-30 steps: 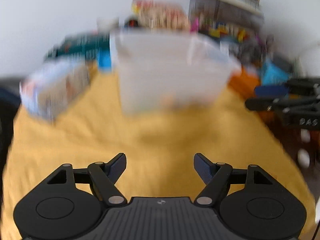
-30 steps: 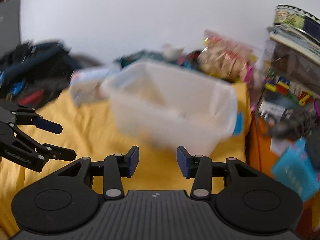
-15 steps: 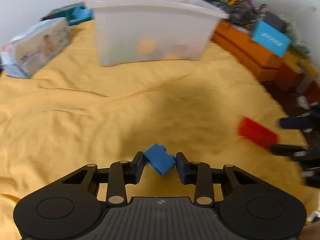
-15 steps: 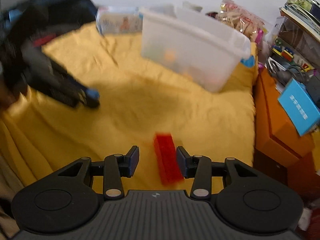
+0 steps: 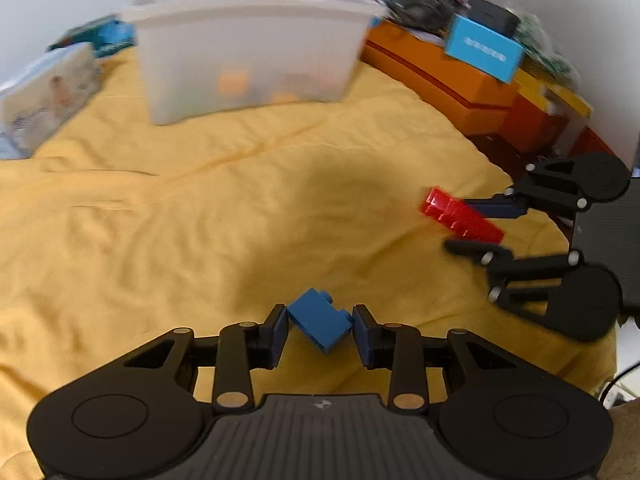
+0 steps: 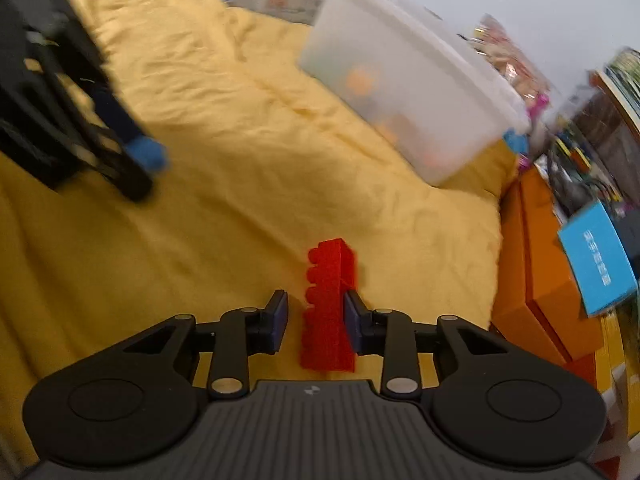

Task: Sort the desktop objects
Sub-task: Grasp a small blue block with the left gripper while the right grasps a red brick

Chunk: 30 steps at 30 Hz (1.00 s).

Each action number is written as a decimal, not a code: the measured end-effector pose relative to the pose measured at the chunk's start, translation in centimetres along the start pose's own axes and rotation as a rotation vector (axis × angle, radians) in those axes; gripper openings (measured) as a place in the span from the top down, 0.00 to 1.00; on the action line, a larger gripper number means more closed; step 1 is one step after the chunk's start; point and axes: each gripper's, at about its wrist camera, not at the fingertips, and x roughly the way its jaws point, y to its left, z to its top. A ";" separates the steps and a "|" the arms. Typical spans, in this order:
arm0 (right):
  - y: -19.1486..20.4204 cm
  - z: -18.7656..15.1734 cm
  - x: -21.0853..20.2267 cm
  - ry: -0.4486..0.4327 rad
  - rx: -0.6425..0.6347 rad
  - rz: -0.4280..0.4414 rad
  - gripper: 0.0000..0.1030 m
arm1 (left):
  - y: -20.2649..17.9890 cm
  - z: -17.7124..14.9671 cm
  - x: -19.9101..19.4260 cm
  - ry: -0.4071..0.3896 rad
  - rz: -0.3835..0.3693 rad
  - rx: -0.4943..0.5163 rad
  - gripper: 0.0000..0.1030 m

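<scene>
- A blue brick (image 5: 321,323) is seen between the pads of the left gripper (image 5: 320,334), turned cornerwise; both pads are pressed against it, so it is gripped
- A long red brick (image 6: 330,304) is framed by the right gripper (image 6: 316,322); its right pad is laid against the brick, while a narrow gap is seen at the left pad, so a firm grasp cannot be told
- From the left wrist view, the red brick (image 5: 460,216) is seen between the right gripper's two fingers, over the yellow cloth (image 5: 200,220)
- A translucent white bin (image 5: 248,48) is set at the far side of the cloth, well apart from both bricks; orange shapes are made out through its wall
- Orange boxes (image 5: 436,76) are ranged along the cloth's right edge
</scene>
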 end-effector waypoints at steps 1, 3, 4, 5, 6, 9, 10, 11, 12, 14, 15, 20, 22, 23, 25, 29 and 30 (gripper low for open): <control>-0.6 0.0 0.2 0.010 0.026 0.004 0.76 | 0.4 -0.2 -0.4 -0.007 0.020 -0.005 0.59; -1.8 0.0 0.3 0.014 0.099 0.026 0.76 | 0.9 -0.6 -0.9 -0.005 0.067 -0.007 0.59; -2.4 0.0 0.3 0.021 0.148 0.049 0.76 | 1.0 -0.8 -1.1 -0.001 0.084 -0.009 0.59; -2.8 0.0 0.2 0.027 0.188 0.079 0.76 | 1.0 -1.0 -1.3 -0.001 0.095 -0.013 0.59; -3.1 0.1 -0.1 0.019 0.226 0.117 0.76 | 0.8 -1.1 -1.7 -0.013 0.104 -0.017 0.59; -4.2 0.7 -1.0 -0.029 0.431 0.339 0.76 | -0.5 -1.0 -2.9 -0.064 0.101 0.032 0.56; -4.4 0.8 -0.7 -0.022 0.504 0.427 0.76 | -1.1 -0.9 -2.8 -0.071 0.094 0.060 0.55; -4.3 0.9 -0.2 -0.016 0.543 0.488 0.76 | -1.7 -0.8 -2.6 -0.068 0.093 0.094 0.55; -4.1 0.9 0.3 -0.006 0.575 0.532 0.76 | -2.3 -0.7 -2.1 -0.059 0.100 0.129 0.55; -4.0 0.6 1.3 0.019 0.646 0.600 0.76 | -2.7 -0.8 -0.9 -0.034 0.128 0.182 0.55; -4.1 0.4 1.7 0.027 0.675 0.618 0.76 | -2.7 -1.0 -0.4 -0.037 0.161 0.201 0.55; -5.2 -0.2 1.2 0.007 0.672 0.501 0.56 | 0.1 -0.9 0.2 -0.010 0.164 0.110 0.61; -5.4 0.0 0.9 -0.011 0.613 0.436 0.54 | 0.6 -1.0 0.1 -0.015 0.150 0.094 0.63; -5.3 0.2 0.8 -0.016 0.590 0.417 0.54 | 0.8 -0.9 0.1 -0.016 0.143 0.086 0.63; -4.8 0.7 0.4 -0.026 0.544 0.387 0.54 | 0.6 -1.0 0.0 -0.022 0.138 0.096 0.64; -3.8 1.2 -1.4 -0.069 0.471 0.335 0.52 | 0.1 -1.0 -0.4 -0.032 0.115 0.104 0.64; -3.5 1.3 -1.5 -0.068 0.455 0.341 0.52 | 0.1 -1.1 -0.2 -0.026 0.109 0.102 0.65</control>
